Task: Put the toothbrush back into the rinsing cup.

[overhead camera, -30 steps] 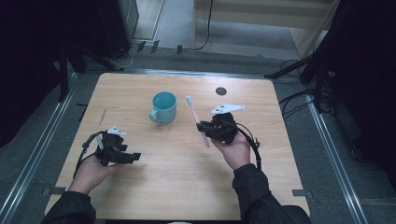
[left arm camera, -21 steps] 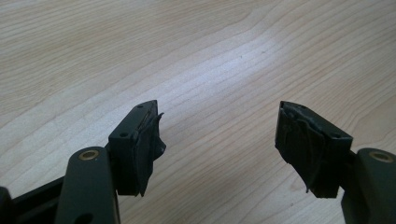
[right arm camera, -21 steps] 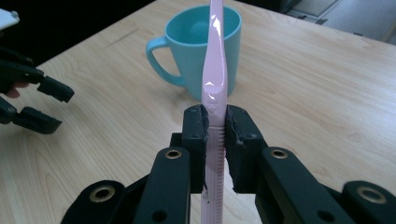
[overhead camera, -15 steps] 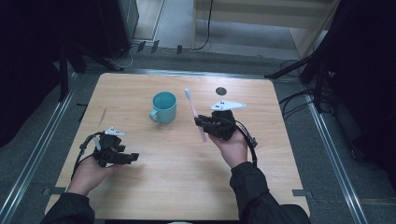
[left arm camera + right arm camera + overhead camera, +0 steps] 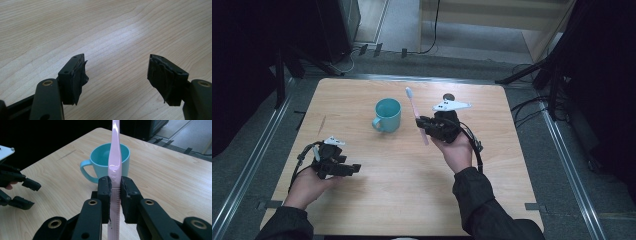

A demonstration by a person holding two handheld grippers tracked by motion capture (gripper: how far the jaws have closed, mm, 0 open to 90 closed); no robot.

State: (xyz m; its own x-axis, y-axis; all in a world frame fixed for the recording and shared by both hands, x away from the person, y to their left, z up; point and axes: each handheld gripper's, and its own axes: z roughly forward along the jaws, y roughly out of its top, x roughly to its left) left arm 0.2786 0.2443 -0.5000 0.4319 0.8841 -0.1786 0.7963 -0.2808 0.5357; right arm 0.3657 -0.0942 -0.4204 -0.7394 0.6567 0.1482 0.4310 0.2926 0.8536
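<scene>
A pink toothbrush [image 5: 418,119] stands nearly upright in my right gripper [image 5: 424,125], which is shut on its handle [image 5: 114,190]. Its white brush head points up and away. A teal mug [image 5: 387,114] stands upright on the wooden table [image 5: 412,190], just left of the toothbrush and apart from it. In the right gripper view the mug [image 5: 105,163] sits right behind the brush. My left gripper [image 5: 354,168] rests low at the table's left, open, with nothing between its pads [image 5: 77,75].
A small dark round mark [image 5: 448,97] lies on the table behind the right gripper. Metal rails run along both sides of the table. Cables and black stands sit on the floor beyond the far edge.
My right gripper has carried the toothbrush a little left and farther away, closer to the mug. The left gripper has stayed in place.
</scene>
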